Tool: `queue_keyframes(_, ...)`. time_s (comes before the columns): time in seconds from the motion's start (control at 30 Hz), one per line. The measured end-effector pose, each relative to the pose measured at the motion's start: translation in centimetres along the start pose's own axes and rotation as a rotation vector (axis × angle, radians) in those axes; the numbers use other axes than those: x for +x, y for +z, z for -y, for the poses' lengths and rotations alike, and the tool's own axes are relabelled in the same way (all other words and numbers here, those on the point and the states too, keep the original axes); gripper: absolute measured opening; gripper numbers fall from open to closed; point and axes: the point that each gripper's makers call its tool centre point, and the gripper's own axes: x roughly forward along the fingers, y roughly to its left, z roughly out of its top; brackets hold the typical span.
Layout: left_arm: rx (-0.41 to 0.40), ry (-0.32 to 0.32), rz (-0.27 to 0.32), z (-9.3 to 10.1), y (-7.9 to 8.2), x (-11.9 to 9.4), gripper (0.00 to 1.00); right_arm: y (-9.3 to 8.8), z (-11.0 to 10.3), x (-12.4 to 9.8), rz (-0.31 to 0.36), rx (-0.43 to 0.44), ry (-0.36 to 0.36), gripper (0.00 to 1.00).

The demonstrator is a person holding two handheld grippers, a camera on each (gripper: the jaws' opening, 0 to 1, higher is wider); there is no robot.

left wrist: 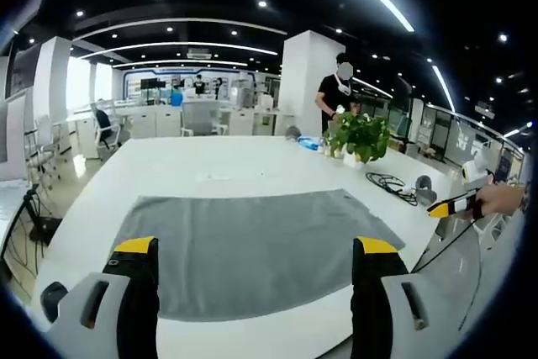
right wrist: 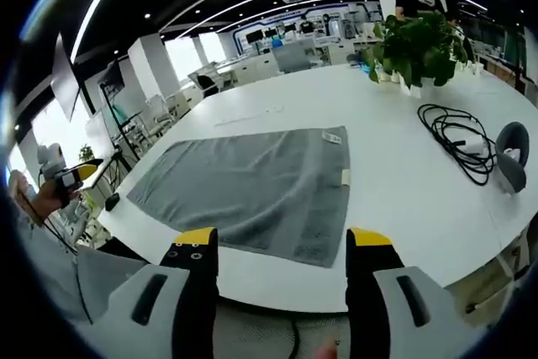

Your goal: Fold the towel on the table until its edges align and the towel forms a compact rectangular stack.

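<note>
The flat grey terry towel (left wrist: 252,250) is lying limp and light on the white tabletop (left wrist: 210,161), likely best pinched at its near corners, while both the left tongs (left wrist: 256,254) and the right tongs (right wrist: 276,241) are hovering apart and empty.

Open-plan office: white column (left wrist: 309,73), dark ceiling with curved light strips (left wrist: 181,44), desks (left wrist: 155,119), office chairs (left wrist: 107,128).

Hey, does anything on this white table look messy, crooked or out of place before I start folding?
Nothing stands out. The grey towel lies spread flat on the white table, unfolded. A loose black cable is coiled beside a potted green plant, clear of the towel.
</note>
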Motion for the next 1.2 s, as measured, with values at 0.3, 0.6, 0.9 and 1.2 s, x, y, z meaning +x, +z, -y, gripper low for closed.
queue_keyframes(0.3,0.001,-0.01,-0.015,0.6,-0.3,0.2,0.98,0.6,-0.2,0.2,0.013,-0.001,0.003,0.6)
queue_keyframes(0.6,0.005,-0.028,-0.013,1.7,0.2,0.3,0.97,0.5,0.0,0.3,0.014,0.012,-0.009,0.57)
queue_keyframes(0.9,0.005,-0.024,-0.013,2.0,0.3,-0.1,0.97,0.0,0.1,0.2,0.005,0.023,-0.017,0.56)
queue_keyframes(1.2,-0.003,-0.03,-0.024,1.7,-0.3,0.1,0.97,-0.9,2.1,1.3,-0.017,0.018,-0.069,0.53)
